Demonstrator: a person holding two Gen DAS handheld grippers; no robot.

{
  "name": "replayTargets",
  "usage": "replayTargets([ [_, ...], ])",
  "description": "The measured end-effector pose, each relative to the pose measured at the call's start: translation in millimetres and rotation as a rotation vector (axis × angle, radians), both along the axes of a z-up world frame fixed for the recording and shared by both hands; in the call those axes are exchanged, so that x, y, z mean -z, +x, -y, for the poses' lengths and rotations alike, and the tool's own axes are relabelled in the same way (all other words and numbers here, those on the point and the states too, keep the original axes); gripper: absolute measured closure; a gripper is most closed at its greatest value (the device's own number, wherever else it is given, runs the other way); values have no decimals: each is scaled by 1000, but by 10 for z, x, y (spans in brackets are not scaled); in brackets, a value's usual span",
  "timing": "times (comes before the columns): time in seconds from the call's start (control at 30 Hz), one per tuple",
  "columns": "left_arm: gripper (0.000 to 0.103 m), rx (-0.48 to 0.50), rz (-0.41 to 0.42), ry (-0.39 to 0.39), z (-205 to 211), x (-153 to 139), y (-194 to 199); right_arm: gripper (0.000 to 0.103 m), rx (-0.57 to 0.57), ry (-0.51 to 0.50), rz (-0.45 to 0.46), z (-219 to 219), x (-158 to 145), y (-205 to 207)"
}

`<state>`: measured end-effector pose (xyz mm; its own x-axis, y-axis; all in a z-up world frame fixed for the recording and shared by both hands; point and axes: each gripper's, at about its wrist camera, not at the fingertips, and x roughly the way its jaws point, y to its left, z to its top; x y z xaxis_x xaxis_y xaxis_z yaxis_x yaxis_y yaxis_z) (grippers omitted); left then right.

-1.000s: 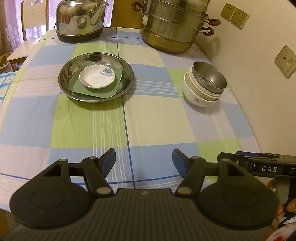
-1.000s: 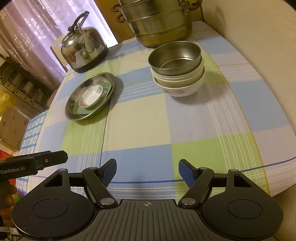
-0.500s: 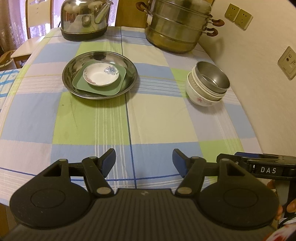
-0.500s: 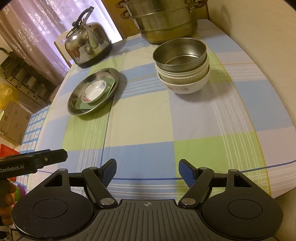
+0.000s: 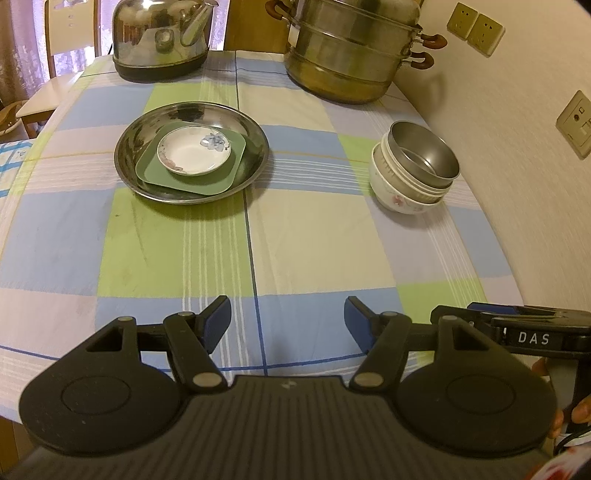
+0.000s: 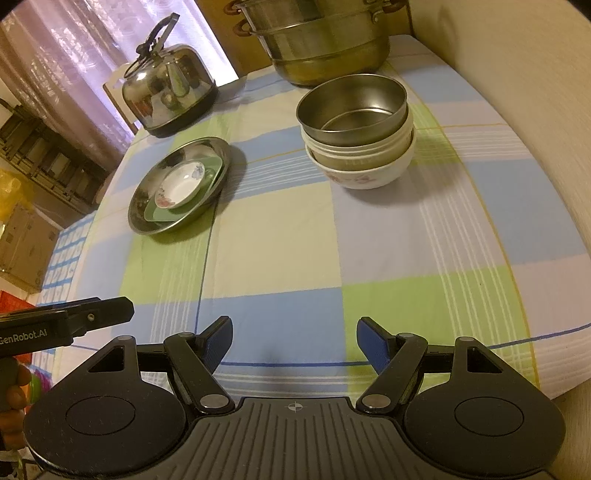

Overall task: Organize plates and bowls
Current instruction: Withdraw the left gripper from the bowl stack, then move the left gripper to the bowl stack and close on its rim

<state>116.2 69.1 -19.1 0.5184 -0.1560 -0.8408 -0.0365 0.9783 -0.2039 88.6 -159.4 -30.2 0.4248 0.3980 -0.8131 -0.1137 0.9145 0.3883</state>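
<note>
A round steel plate (image 5: 147,125) (image 6: 147,206) holds a green square plate (image 5: 225,181) (image 6: 210,168) with a small white flowered saucer (image 5: 192,155) (image 6: 181,184) on top. To the right stands a stack of bowls: a steel bowl (image 5: 424,155) (image 6: 351,105) nested in white bowls, the lowest a flowered bowl (image 5: 391,192) (image 6: 365,175). My left gripper (image 5: 286,321) hovers open over the table's near edge, nothing between its blue pads. My right gripper (image 6: 293,343) is likewise open with nothing in it, near the front edge, bowls ahead of it.
A steel kettle (image 5: 159,33) (image 6: 166,92) and a stacked steamer pot (image 5: 351,48) (image 6: 325,40) stand at the table's far end. The wall (image 5: 517,184) with sockets borders the right side. A chair (image 5: 55,85) stands at the far left. The checked tablecloth (image 5: 314,240) lies bare between the stacks and the grippers.
The left wrist view has shifted slightly, so the dishes sit a little lower in it. The right view has crept closer to the bowls. Both grippers' jaws stay as wide as before.
</note>
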Motion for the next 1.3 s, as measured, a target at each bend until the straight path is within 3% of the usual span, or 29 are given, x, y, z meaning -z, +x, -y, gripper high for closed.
replayTargets([
  [0.6, 39, 119, 26, -10, 209, 9, 487, 29, 111, -24, -6, 224, 21, 300],
  [1.07, 46, 245, 151, -22, 665, -138, 1365, 30, 282, -51, 153, 546, -203, 914],
  [1.1, 46, 251, 154, -21, 698, -132, 1421, 32, 288, -50, 167, 553, -209, 958],
  [1.17, 47, 263, 158, -21, 752, -118, 1531, 47, 295, -49, 179, 566, -211, 1039],
  [1.3, 50, 282, 156, -25, 847, -60, 1740, 59, 311, -39, 183, 569, -174, 1184],
])
